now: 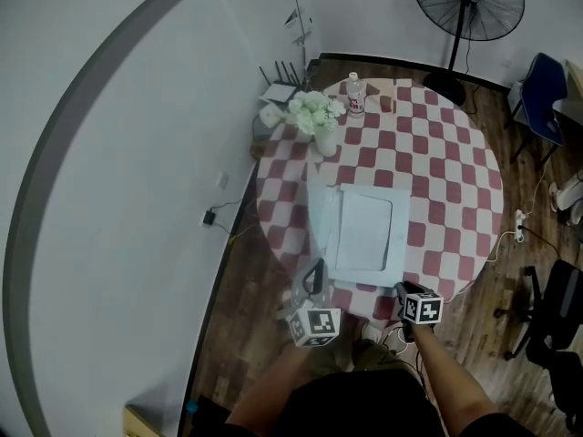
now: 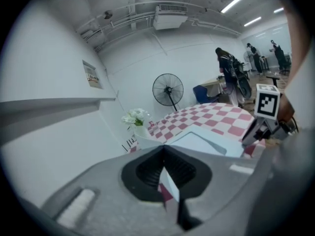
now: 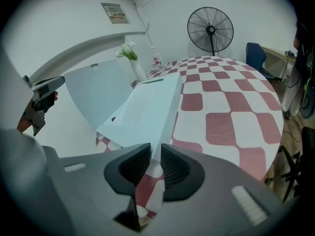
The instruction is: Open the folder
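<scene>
A pale blue folder (image 1: 369, 230) lies on the checkered round table (image 1: 446, 180), close to the front edge. Its translucent front cover (image 1: 322, 230) is raised off the left side, and my left gripper (image 1: 314, 279) is shut on the cover's near corner. In the left gripper view the thin sheet (image 2: 170, 186) sits pinched between the closed jaws (image 2: 164, 156). My right gripper (image 1: 402, 290) is at the folder's front right corner. In the right gripper view its jaws (image 3: 155, 155) are closed on the edge of the lower leaf (image 3: 147, 107), with the raised cover (image 3: 96, 92) to the left.
A vase of white flowers (image 1: 319, 121), a bottle (image 1: 355, 94) and a small brown cup (image 1: 385, 105) stand at the table's far side. A floor fan (image 1: 466, 7) and a blue chair (image 1: 542, 85) are beyond. The wall (image 1: 118, 198) runs along the left.
</scene>
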Tool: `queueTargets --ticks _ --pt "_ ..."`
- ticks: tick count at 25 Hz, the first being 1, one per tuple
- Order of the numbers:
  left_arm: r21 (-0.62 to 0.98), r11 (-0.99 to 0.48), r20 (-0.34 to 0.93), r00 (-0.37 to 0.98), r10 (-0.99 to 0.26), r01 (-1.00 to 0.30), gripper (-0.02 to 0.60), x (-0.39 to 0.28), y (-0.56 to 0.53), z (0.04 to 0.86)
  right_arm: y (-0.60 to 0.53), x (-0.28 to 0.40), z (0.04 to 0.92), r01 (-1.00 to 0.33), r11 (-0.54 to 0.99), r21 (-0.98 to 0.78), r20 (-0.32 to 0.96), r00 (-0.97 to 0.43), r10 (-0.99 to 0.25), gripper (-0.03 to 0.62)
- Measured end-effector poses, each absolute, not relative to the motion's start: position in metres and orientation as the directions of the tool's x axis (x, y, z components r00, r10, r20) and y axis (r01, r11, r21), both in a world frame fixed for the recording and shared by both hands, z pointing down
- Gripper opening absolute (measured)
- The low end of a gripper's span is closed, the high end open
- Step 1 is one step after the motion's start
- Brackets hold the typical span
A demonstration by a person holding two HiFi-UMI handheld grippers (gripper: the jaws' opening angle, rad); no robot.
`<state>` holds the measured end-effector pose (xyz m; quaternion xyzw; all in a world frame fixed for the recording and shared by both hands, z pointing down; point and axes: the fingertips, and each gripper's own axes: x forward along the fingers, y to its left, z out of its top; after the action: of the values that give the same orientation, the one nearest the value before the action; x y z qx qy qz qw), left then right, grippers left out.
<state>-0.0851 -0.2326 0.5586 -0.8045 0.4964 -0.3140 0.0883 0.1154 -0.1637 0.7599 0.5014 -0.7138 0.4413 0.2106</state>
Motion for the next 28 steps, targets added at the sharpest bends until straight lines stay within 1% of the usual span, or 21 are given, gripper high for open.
queueTargets --ticks 8,15,19,22,24,28 --pt "-0.409 -0.435 0.411 0.264 -0.873 -0.802 0.006 -0.170 -0.249 0.560 -0.164 0.107 0.757 -0.929 0.040 -0.368 0.767 -0.327 -0.552 0.066" --pt "-0.348 -0.349 0.444 0.175 -0.879 -0.870 0.015 -0.255 -0.264 0.582 -0.164 0.102 0.754 -0.947 -0.019 -0.320 0.783 -0.253 -0.568 0.063" --pt "-0.301 -0.300 0.494 0.121 -0.861 -0.905 0.023 -0.307 -0.266 0.607 -0.164 0.096 0.755 -0.952 -0.065 -0.299 0.788 -0.208 -0.580 0.050" --pt "-0.273 -0.317 0.519 0.138 -0.844 -0.908 0.020 -0.322 -0.271 0.621 -0.167 0.094 0.757 -0.956 -0.098 -0.276 0.788 -0.167 -0.593 0.028" --pt "-0.257 -0.322 0.522 0.150 -0.840 -0.911 0.020 -0.325 -0.275 0.625 -0.168 0.093 0.758 -0.960 -0.112 -0.258 0.791 -0.143 -0.594 0.028" --pt "-0.195 -0.281 0.564 0.127 -0.816 -0.940 0.014 -0.343 -0.283 0.645 -0.168 0.090 0.759 -0.964 -0.112 -0.239 0.799 -0.130 -0.587 0.028"
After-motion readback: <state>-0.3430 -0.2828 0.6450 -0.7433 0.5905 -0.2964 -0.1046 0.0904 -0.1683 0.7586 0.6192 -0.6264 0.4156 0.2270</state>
